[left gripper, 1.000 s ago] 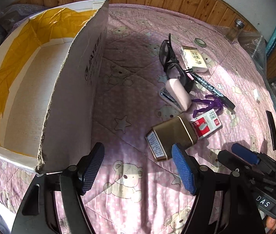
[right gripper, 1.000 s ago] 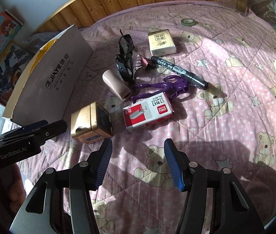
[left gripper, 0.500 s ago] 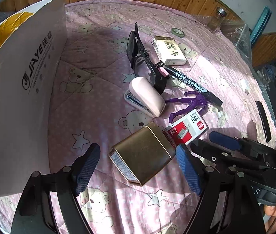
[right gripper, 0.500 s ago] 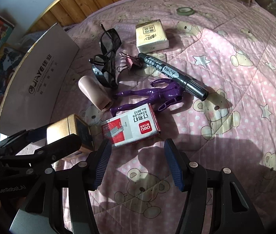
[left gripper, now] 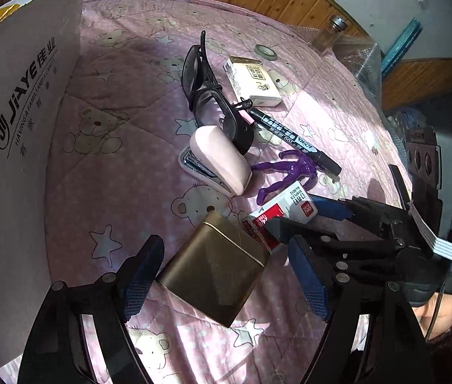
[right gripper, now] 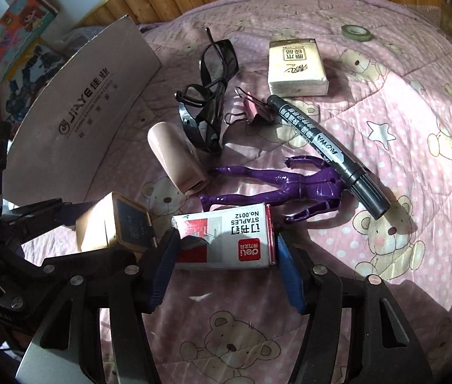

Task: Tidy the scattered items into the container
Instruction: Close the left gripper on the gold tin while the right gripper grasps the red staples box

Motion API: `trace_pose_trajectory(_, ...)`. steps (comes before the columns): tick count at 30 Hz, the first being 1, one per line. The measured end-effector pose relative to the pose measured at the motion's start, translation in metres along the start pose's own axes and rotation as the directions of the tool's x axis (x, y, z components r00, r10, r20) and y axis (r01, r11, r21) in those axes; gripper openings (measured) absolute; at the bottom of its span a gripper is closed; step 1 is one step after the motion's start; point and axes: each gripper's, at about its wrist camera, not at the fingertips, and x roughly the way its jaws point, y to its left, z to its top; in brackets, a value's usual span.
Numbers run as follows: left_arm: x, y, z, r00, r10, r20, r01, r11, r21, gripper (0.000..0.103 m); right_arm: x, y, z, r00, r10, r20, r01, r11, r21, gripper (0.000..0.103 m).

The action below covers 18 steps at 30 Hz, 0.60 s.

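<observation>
The left gripper point(left gripper: 226, 283) is spread wide around the gold tin point(left gripper: 214, 272), one pad on each side; whether the pads touch it is hard to tell, since gaps seem to remain. The tin lies on the pink quilt point(left gripper: 123, 166), just right of the box point(left gripper: 24, 147), whose printed cardboard wall stands upright at the left edge of the left wrist view.

The right gripper point(right gripper: 226, 264) is also open, its jaws straddling the staples pack point(right gripper: 226, 240). The blue pads sit at the pack's two short ends, close to it or barely touching. The pack lies flat, just right of the tin point(right gripper: 114, 227), the two nearly touching at a corner.

Beyond the tin, away from the grippers, lies the pink stapler point(left gripper: 218, 164), with the black glasses point(left gripper: 213, 102) leaning against its far end. Right of the stapler is the purple figure point(right gripper: 293, 185), sprawled flat, its legs reaching the far edge of the staples pack. The black marker point(right gripper: 328, 150) lies aslant across the figure's upper body. A binder clip point(right gripper: 251, 107) sits at the marker's far end, next to the glasses. Farther from the tin, past the clip, is a cream tissue pack point(right gripper: 296, 67), and beyond it a tape roll point(right gripper: 355, 33) on its own. A glass jar point(left gripper: 331, 33) stands at the bed's far edge, by the wood panelling.

A person's hand point(left gripper: 433, 313) shows at the right edge of the left wrist view, behind the right gripper's body.
</observation>
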Motion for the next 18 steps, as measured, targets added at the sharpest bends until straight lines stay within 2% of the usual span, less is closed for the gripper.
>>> trace_pose_trajectory(3,-0.002,0.000,-0.011,1.000,0.008,-0.003,-0.008,0.999,0.039,0.081,-0.004,-0.010,-0.007,0.997,0.081,-0.008,-0.081,0.994,0.069,0.035)
trace_pose_trajectory(6,0.004,-0.004,-0.015,0.998,0.061,-0.006,-0.060,0.995,0.081,0.081,-0.003,-0.021,-0.016,0.981,0.195,-0.014,-0.191,0.970,0.150,0.034)
trace_pose_trajectory(9,0.011,-0.002,-0.013,0.995,0.100,0.007,-0.101,0.991,0.088,0.080,0.005,-0.029,-0.019,0.933,0.359,-0.004,-0.348,0.908,0.232,0.037)
trace_pose_trajectory(10,0.013,0.000,-0.013,0.995,0.101,0.017,-0.102,0.991,0.091,0.077,0.010,-0.030,-0.020,0.920,0.392,-0.004,-0.378,0.890,0.256,0.038)
trace_pose_trajectory(11,0.013,0.001,-0.011,0.995,0.095,0.028,-0.098,0.991,0.092,0.071,0.015,-0.031,-0.020,0.916,0.402,-0.010,-0.384,0.882,0.273,0.038)
trace_pose_trajectory(14,0.012,0.005,-0.009,0.996,0.079,0.032,-0.081,0.992,0.093,0.064,0.021,-0.028,-0.018,0.903,0.429,-0.004,-0.411,0.868,0.279,0.044)
trace_pose_trajectory(18,-0.003,0.011,-0.013,0.997,0.069,0.036,-0.071,0.994,0.084,0.063,0.012,-0.023,-0.016,0.932,0.364,-0.004,-0.352,0.905,0.240,0.049)
